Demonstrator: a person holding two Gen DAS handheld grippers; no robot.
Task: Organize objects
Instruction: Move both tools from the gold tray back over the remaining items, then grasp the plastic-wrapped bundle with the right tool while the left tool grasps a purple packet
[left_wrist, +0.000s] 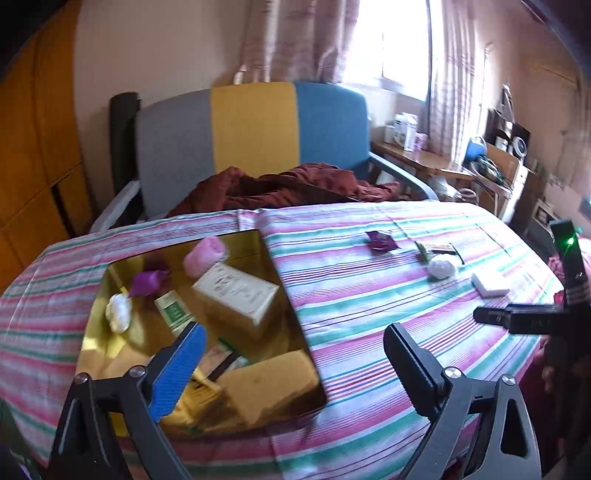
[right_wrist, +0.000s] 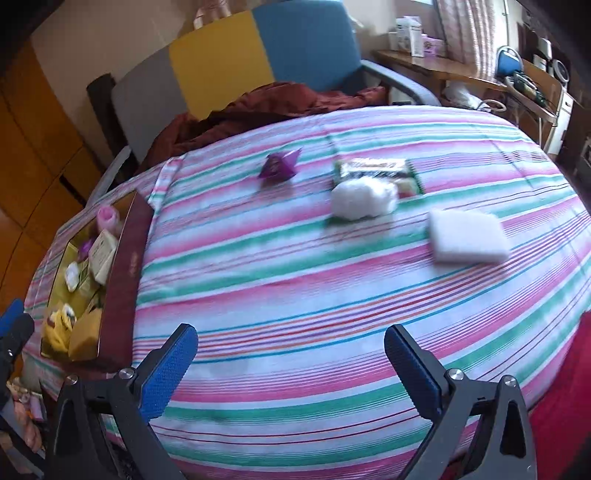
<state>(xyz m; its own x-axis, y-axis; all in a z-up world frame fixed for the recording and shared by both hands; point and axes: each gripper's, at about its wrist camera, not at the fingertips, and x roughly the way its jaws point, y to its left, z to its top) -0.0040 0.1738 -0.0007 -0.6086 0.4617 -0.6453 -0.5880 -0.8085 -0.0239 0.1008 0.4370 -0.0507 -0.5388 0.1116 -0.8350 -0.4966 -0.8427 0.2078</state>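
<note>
From your left gripper (left_wrist: 291, 354), jaws spread and empty, the box (left_wrist: 291, 295) sits just below, already holding a carton, sponge and pink roll. From your right gripper (right_wrist: 290, 363) — also spread, empty — the cotton ball (right_wrist: 360, 201), white pad (right_wrist: 469, 236) and purple packet (right_wrist: 279, 166) wait on the striped desk (right_wrist: 295, 280); approach one squarely — grip gently.
</note>
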